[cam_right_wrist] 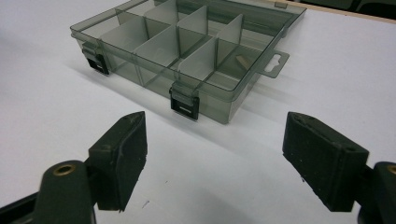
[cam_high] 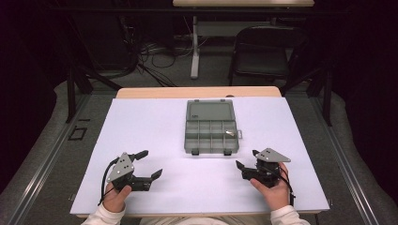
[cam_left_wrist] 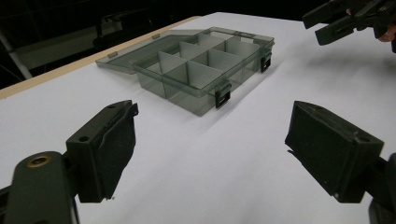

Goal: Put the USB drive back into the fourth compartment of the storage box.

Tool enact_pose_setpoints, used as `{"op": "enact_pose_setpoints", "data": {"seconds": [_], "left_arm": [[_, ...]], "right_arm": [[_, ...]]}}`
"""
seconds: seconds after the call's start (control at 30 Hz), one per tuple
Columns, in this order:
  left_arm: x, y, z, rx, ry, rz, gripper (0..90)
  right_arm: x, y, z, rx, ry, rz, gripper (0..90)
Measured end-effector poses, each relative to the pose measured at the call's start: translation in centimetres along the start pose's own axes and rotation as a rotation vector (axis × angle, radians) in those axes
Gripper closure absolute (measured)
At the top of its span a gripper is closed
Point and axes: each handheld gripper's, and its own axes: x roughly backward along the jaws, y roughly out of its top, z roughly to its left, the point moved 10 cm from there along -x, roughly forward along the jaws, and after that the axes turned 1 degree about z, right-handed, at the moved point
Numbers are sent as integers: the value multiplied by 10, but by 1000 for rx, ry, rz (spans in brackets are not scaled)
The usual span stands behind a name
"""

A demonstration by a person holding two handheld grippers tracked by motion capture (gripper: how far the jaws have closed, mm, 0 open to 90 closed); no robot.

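Left tongs (cam_high: 149,163) and right tongs (cam_high: 247,159), both held low over the table (cam_high: 155,126), gape wide and empty toward the open compartment box (cam_high: 211,136).

Left gripper (cam_high: 151,163) sat at lower left of the high view, jaws spread wide, nothing between them, pointing right and slightly up-frame. Left hand (cam_high: 116,194) gripped it from below, pale sleeve at the bottom edge. Right gripper (cam_high: 248,158) sat at lower right, jaws parted and empty, aimed up-left. Right hand (cam_high: 273,188) wrapped its body from below, cable trailing by the wrist. Both grippers hovered low, well apart. In each gripper view, the two black jaws stood wide at the bottom corners.
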Motion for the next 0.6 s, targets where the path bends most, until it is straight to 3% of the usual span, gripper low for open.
{"op": "enact_pose_setpoints", "data": {"seconds": [0.6], "left_arm": [[-1, -1, 0, 3, 1, 6, 158]], "right_arm": [[0, 1, 0, 0, 3, -8, 224]]}}
